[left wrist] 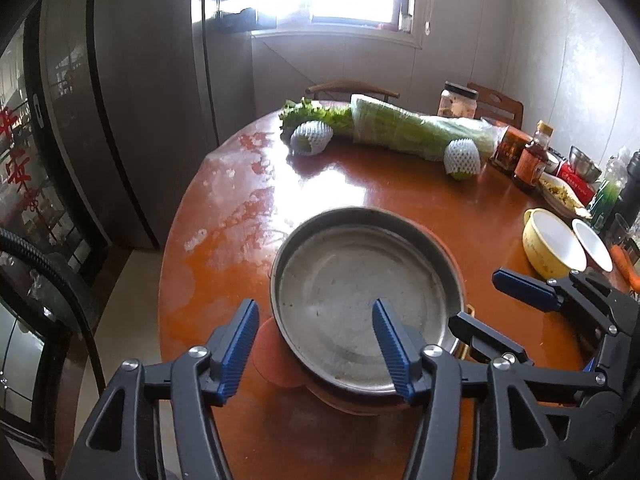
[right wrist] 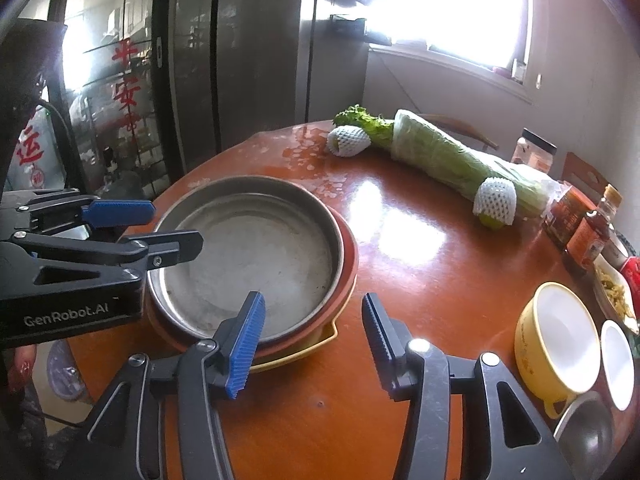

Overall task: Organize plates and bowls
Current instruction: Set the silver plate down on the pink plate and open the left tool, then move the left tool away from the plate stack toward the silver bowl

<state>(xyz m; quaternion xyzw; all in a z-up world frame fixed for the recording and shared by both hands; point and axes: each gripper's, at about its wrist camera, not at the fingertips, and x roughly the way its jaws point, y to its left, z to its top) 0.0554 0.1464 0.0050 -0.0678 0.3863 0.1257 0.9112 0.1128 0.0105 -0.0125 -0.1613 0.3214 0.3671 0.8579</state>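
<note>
A round steel plate (left wrist: pixel 360 292) lies on top of an orange plate (left wrist: pixel 272 356) and a yellow dish, stacked near the front of the round wooden table (left wrist: pixel 400 192). My left gripper (left wrist: pixel 316 340) is open, its right finger over the steel plate, its left finger off the rim. My right gripper (right wrist: pixel 314 336) is open and empty at the stack's (right wrist: pixel 248 252) near right edge. It also shows in the left wrist view (left wrist: pixel 480 300). A yellow bowl (right wrist: pixel 556 340), a small white bowl (right wrist: pixel 618 362) and a steel bowl (right wrist: pixel 588 436) stand at the right.
Wrapped celery (right wrist: pixel 460 160) and two foam-netted fruits (right wrist: pixel 348 141) lie across the far table. Jars, sauce bottles (right wrist: pixel 592 232) and a dish of food (right wrist: pixel 614 292) crowd the right edge. A fridge (right wrist: pixel 224 60) stands left; chairs stand behind the table.
</note>
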